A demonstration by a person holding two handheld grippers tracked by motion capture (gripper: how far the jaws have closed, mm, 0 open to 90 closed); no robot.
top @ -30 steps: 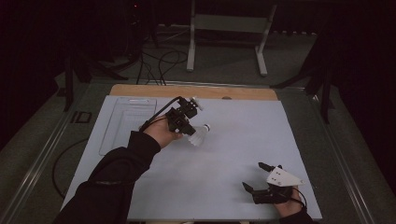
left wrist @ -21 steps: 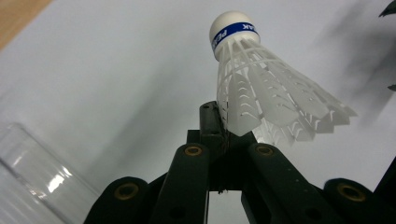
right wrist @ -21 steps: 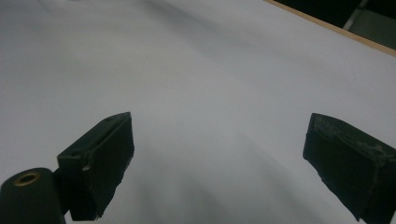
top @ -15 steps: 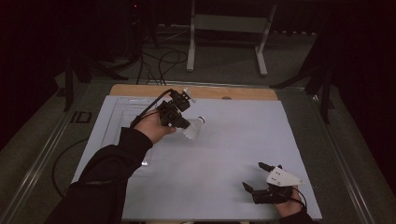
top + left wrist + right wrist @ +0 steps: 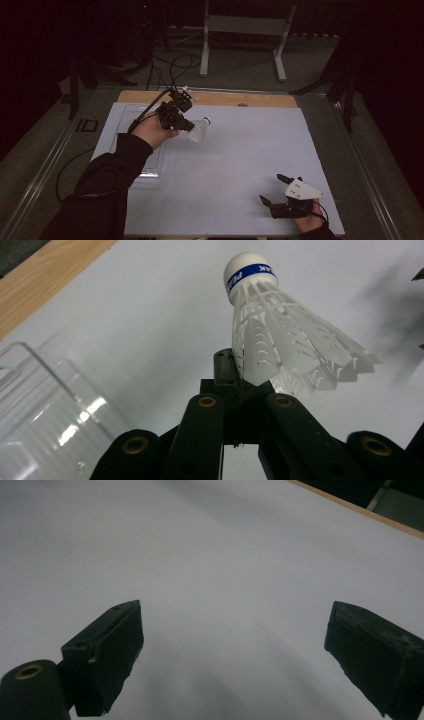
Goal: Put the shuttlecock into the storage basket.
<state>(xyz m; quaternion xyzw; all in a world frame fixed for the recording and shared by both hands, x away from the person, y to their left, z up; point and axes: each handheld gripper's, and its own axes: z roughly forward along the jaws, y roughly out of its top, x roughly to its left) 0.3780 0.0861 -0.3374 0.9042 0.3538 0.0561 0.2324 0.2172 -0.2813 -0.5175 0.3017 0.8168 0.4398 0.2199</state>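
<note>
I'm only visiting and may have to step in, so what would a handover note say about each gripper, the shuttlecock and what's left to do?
Left gripper: shut on the skirt edge of the white shuttlecock, held above the white mat, cork end pointing away from the hand.
Right gripper: open, nothing between the jaws, resting low at the mat's near right corner.
Clear plastic tray: at the mat's left side, beside the left gripper.
Done: shuttlecock picked up.
Left: probably setting it down, perhaps in the tray.
</note>
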